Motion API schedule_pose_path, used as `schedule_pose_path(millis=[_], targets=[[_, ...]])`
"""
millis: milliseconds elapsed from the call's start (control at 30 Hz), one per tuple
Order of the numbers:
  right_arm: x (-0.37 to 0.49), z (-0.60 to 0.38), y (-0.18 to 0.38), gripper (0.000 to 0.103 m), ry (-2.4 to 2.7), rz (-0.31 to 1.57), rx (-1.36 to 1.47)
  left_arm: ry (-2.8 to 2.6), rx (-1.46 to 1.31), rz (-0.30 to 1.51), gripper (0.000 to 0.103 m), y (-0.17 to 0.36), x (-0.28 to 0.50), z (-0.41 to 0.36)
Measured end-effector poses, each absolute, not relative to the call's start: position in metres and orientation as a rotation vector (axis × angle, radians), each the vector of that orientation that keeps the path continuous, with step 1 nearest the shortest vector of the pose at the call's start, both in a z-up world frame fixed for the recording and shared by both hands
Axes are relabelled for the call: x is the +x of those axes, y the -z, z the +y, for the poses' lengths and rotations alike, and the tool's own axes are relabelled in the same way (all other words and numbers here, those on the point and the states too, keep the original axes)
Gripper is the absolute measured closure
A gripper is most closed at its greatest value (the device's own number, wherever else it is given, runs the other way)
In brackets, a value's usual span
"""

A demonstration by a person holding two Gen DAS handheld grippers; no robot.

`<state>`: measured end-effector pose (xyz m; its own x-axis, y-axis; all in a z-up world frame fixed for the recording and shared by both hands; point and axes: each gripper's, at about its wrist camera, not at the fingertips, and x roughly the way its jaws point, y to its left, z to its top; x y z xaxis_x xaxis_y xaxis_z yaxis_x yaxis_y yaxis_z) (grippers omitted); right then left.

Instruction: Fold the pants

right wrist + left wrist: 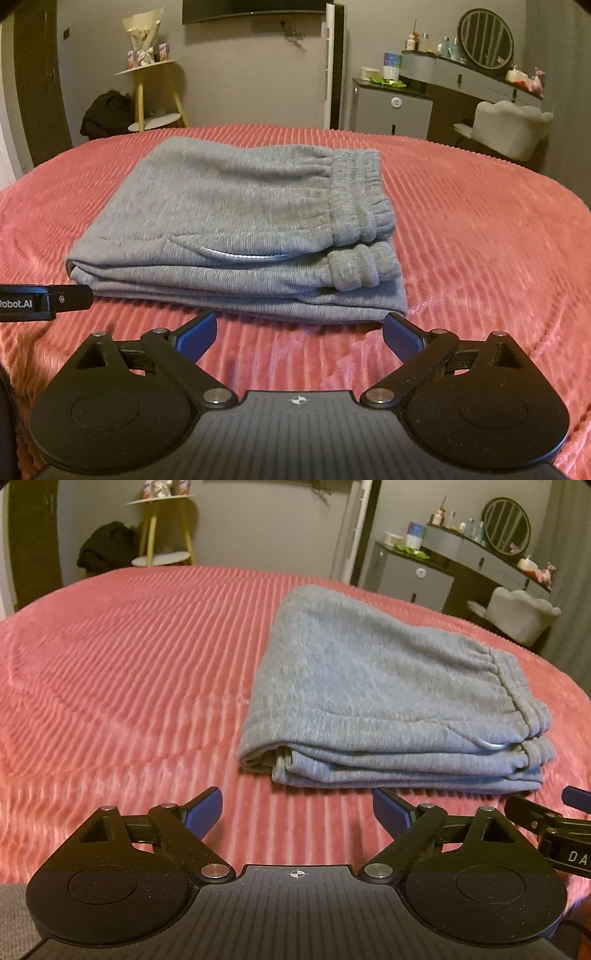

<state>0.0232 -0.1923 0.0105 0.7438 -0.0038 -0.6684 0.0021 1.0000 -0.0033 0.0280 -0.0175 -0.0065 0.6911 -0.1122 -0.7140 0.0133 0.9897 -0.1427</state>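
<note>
Two hand-held claws hover over a pink ribbed bedspread [129, 686], both spread wide with nothing between their blue pads. The left gripper [297, 810] hangs above bare bedspread, its jaws clear of any cloth; the right gripper [300, 334] is likewise empty, its pads apart over the cover just short of the garment's near edge. In the left wrist view, part of the right claw pokes in at the right edge; in the right wrist view, a black finger of the left claw reaches in from the left, its tip at the pile's near left corner.

Just ahead of both claws lie the grey pants [236, 221], folded into a flat, layered stack on the bed. From the left claw the stack sits ahead and to the right; from the right claw it sits straight ahead and slightly left. The elastic waistband [360, 195] faces the right side, with a ribbed cuff [360, 267] resting below it.

Beyond the bed stand a yellow-legged side table [155, 92], a dark bundle [105, 112] on the floor, a dressing table with round mirror [485, 38] and a white chair [509, 125].
</note>
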Motion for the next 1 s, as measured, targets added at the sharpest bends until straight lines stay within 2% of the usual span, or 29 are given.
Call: schedule_pose_path(millis=[1000], targets=[[0.0327,-0.1966,-0.0028,0.006,-0.009,0.765,0.021,0.049,-0.058,0.836,0.010,0.0152,0.0332,-0.0263]])
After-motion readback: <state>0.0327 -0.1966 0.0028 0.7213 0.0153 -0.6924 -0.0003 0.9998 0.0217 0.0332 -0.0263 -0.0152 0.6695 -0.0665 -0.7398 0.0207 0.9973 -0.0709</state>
